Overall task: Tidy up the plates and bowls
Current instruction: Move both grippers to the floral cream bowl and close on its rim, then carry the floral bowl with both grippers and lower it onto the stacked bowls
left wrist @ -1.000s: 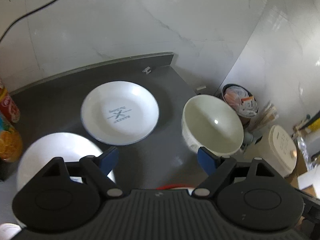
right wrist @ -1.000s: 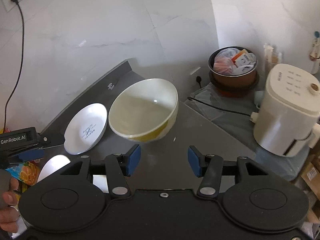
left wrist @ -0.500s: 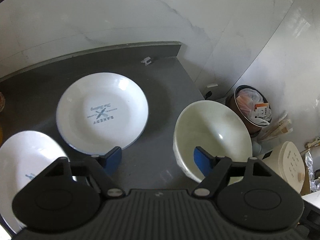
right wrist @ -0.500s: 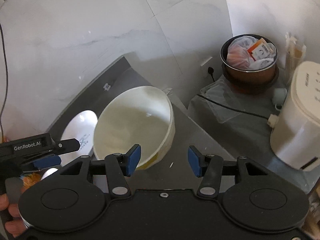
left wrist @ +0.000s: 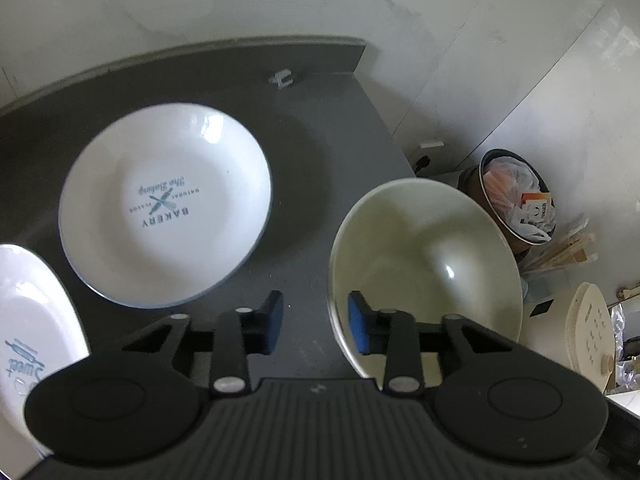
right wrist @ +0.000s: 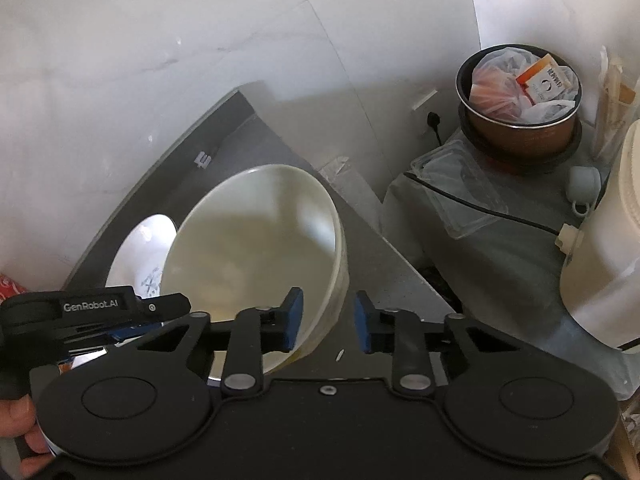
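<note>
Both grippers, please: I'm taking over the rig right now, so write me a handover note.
Left gripper: open, empty, straddling the near rim of the cream bowl.
Right gripper: open, empty, straddling the same bowl's rim on the other side.
The bowl stands on the dark counter, close to its right edge. The BAKERY plate lies flat to its left; a second printed plate lies at the near left.
Done: nothing stacked or gripped yet.
Left: grip the bowl, then gather the plates and the bowl.
</note>
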`<state>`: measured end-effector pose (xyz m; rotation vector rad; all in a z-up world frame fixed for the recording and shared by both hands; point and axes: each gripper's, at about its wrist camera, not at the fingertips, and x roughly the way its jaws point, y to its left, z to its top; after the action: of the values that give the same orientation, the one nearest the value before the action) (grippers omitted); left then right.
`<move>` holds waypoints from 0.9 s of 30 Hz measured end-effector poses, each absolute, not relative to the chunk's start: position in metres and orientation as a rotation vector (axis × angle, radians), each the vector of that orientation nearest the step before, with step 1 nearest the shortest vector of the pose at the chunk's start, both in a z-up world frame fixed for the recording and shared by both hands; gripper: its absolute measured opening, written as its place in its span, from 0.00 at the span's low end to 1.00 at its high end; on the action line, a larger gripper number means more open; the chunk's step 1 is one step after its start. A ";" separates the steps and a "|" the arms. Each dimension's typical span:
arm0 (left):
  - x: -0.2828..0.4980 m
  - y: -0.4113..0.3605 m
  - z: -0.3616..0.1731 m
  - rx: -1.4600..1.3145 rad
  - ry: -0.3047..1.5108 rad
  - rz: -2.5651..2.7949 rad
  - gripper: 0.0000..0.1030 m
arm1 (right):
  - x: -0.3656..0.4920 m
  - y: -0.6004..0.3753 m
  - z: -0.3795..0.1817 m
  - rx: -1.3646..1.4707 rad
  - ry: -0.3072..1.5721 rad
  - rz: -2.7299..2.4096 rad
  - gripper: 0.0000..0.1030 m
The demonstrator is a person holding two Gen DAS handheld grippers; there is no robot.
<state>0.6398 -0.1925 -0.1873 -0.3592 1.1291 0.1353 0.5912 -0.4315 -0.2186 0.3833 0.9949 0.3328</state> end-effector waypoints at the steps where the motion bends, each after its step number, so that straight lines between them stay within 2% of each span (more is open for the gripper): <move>1: 0.641 -0.193 -0.189 -0.362 1.134 0.136 0.27 | 0.592 -0.431 -0.220 0.385 0.997 0.334 0.21; 3: 0.641 -0.194 -0.191 -0.375 1.136 0.128 0.22 | 0.591 -0.430 -0.220 0.394 0.988 0.347 0.16; 7: 0.642 -0.195 -0.191 -0.410 1.141 0.100 0.09 | 0.588 -0.428 -0.217 0.356 0.958 0.348 0.16; 27: 0.605 -0.172 -0.154 -0.396 1.053 0.027 0.09 | 0.542 -0.412 -0.181 0.331 0.850 0.343 0.16</move>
<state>0.6047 -0.1716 -0.1545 -0.3962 1.0533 0.0266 0.5418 -0.4118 -0.1805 0.3309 0.8502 0.3425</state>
